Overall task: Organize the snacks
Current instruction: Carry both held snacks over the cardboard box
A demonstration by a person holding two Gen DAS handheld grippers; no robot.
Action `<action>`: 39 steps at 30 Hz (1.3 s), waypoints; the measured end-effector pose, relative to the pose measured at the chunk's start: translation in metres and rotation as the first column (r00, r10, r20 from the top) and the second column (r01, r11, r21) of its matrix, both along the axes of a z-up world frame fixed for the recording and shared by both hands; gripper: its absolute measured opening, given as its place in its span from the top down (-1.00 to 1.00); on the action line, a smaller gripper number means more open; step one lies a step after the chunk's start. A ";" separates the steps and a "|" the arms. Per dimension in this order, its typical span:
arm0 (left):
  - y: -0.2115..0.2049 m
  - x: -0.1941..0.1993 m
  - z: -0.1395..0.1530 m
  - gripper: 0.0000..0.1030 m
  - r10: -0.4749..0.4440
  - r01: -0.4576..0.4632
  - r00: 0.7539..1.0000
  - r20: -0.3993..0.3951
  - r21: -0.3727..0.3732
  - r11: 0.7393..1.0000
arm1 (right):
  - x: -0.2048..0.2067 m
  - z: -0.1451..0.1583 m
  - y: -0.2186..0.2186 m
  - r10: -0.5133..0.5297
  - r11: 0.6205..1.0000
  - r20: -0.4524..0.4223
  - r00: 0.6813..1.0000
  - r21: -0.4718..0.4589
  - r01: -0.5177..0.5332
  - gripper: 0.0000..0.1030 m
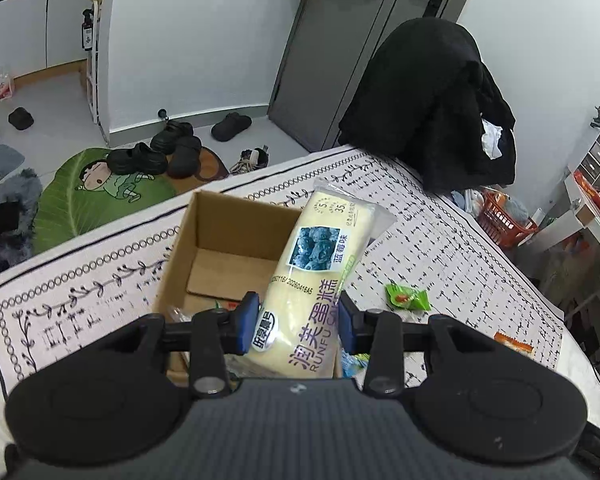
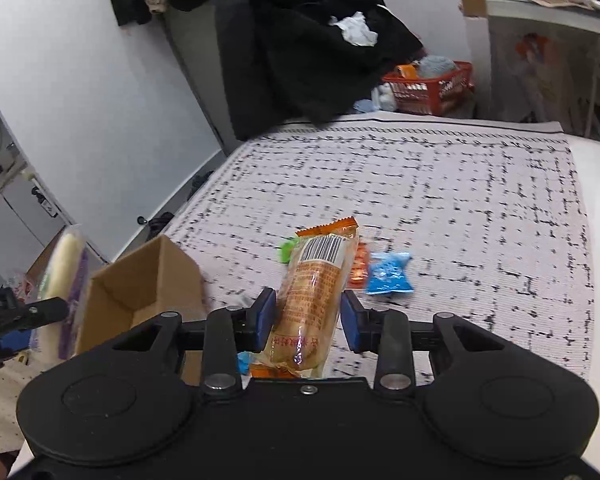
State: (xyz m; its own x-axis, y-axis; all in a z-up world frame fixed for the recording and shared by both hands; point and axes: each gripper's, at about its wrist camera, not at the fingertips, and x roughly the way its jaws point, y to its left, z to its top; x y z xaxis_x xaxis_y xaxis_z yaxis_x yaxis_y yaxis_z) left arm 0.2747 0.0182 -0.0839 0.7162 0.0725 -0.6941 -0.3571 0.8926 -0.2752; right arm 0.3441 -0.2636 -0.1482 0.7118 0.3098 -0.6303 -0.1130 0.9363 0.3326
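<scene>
My left gripper is shut on a pale yellow cake pack with a blueberry label and holds it above the open cardboard box; a few wrappers lie in the box's near end. My right gripper is shut on an orange-wrapped bread pack, held above the patterned tablecloth. In the right wrist view the box is at the left, with the cake pack and left gripper beyond it.
Loose snacks lie on the cloth: a green packet, an orange packet, a blue packet. A chair draped with black clothes stands at the table's far edge. An orange basket sits beyond.
</scene>
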 end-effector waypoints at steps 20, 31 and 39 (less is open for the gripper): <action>0.057 -0.001 -0.027 0.53 0.017 -0.013 0.999 0.030 -0.120 0.993 | -0.005 0.025 0.070 0.055 0.997 0.048 0.997 -0.054 -0.052 0.34; 0.087 -0.006 -0.043 0.64 0.056 -0.054 0.998 0.002 -0.222 0.974 | -0.005 0.019 0.110 0.104 0.993 0.031 0.994 -0.055 -0.102 0.35; 0.094 -0.005 -0.044 0.62 0.077 -0.078 0.997 -0.011 -0.243 0.967 | 0.004 0.019 0.138 0.150 0.988 0.034 0.988 -0.032 -0.148 0.36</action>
